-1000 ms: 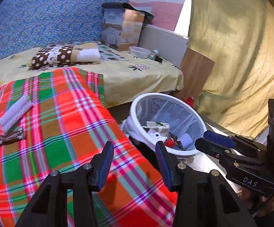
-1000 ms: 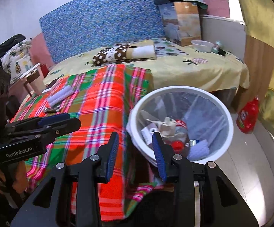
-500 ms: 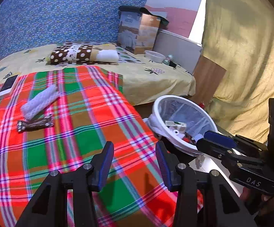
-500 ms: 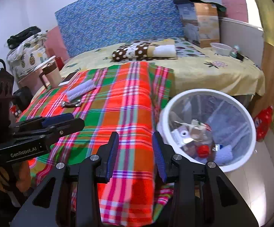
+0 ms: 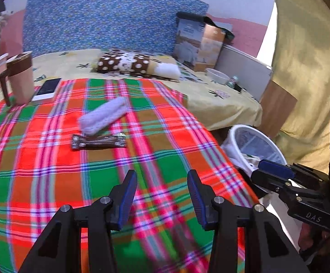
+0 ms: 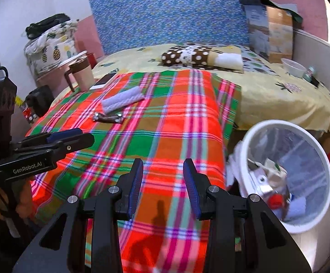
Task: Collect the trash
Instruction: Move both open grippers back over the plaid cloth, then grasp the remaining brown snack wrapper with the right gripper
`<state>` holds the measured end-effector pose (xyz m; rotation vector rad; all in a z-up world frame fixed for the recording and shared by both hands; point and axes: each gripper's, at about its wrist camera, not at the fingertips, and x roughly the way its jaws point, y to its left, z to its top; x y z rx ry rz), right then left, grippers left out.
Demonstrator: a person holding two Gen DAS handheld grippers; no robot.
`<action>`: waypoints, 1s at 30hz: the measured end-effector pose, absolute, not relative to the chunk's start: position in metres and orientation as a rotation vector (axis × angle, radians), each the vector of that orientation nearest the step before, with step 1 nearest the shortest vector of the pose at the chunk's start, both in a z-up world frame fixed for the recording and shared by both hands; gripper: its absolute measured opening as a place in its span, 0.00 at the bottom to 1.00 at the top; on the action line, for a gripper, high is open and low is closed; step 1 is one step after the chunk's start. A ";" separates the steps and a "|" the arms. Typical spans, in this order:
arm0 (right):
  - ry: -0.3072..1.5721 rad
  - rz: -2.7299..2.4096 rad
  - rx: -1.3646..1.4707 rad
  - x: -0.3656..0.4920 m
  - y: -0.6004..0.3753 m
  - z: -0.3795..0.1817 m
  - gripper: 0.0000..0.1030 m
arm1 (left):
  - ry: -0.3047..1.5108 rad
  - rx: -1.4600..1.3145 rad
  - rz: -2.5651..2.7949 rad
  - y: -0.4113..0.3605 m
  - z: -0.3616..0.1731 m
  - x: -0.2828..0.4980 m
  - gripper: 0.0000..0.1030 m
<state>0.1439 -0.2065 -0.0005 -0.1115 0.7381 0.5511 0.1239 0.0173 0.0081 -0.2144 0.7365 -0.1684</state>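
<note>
- The right gripper point(image 5: 276, 173) is showing "DAS" in pale letters on its black body in the left wrist view.
- The left gripper point(image 6: 73, 136) is showing "GenRobot.AI" on its side in the right wrist view.

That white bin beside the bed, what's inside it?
The white bin holds crumpled cartons, a red cap and a pale blue piece. Anything beneath that pile is covered.

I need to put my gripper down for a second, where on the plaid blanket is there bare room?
The red and green plaid blanket is bare across its near half, from the brown foil snack wrapper to the edge by the white plastic trash bin. The far left corner is crowded: pale knitted cloth roll, white phone, pink and brown lidded mug.
</note>
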 end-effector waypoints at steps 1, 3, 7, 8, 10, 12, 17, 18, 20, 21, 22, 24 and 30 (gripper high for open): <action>0.737 0.562 -0.119 0.146 -0.202 0.000 0.38 | 0.736 -0.217 -0.157 0.022 0.008 0.124 0.44; 0.739 0.576 -0.130 0.148 -0.194 0.000 0.38 | 0.736 -0.221 -0.140 0.031 0.007 0.124 0.44; 0.740 0.613 -0.160 0.154 -0.175 0.000 0.38 | 0.734 -0.230 -0.102 0.051 0.006 0.125 0.44; 0.741 0.622 -0.168 0.155 -0.170 0.000 0.38 | 0.734 -0.233 -0.092 0.056 0.005 0.126 0.44; 0.744 0.640 -0.185 0.157 -0.161 -0.001 0.38 | 0.737 -0.239 -0.075 0.066 0.003 0.128 0.44; 0.748 0.658 -0.201 0.161 -0.153 -0.002 0.38 | 0.738 -0.239 -0.060 0.073 0.002 0.129 0.44; 0.764 0.693 -0.249 0.173 -0.130 -0.007 0.38 | 0.743 -0.245 -0.031 0.090 -0.002 0.133 0.44; 0.767 0.702 -0.264 0.176 -0.124 -0.009 0.38 | 0.745 -0.247 -0.026 0.092 -0.003 0.134 0.44; 0.767 0.714 -0.283 0.181 -0.117 -0.010 0.38 | 0.747 -0.248 -0.015 0.100 -0.004 0.136 0.44; 0.768 0.722 -0.294 0.183 -0.112 -0.010 0.38 | 0.748 -0.250 -0.012 0.102 -0.005 0.137 0.44; 0.768 0.730 -0.300 0.186 -0.108 -0.010 0.38 | 0.748 -0.252 -0.008 0.106 -0.005 0.137 0.44; 0.764 0.752 -0.319 0.190 -0.099 -0.011 0.38 | 0.750 -0.254 -0.001 0.112 -0.006 0.139 0.44; 0.764 0.791 -0.382 0.204 -0.076 -0.016 0.38 | 0.744 -0.270 0.014 0.129 -0.006 0.142 0.44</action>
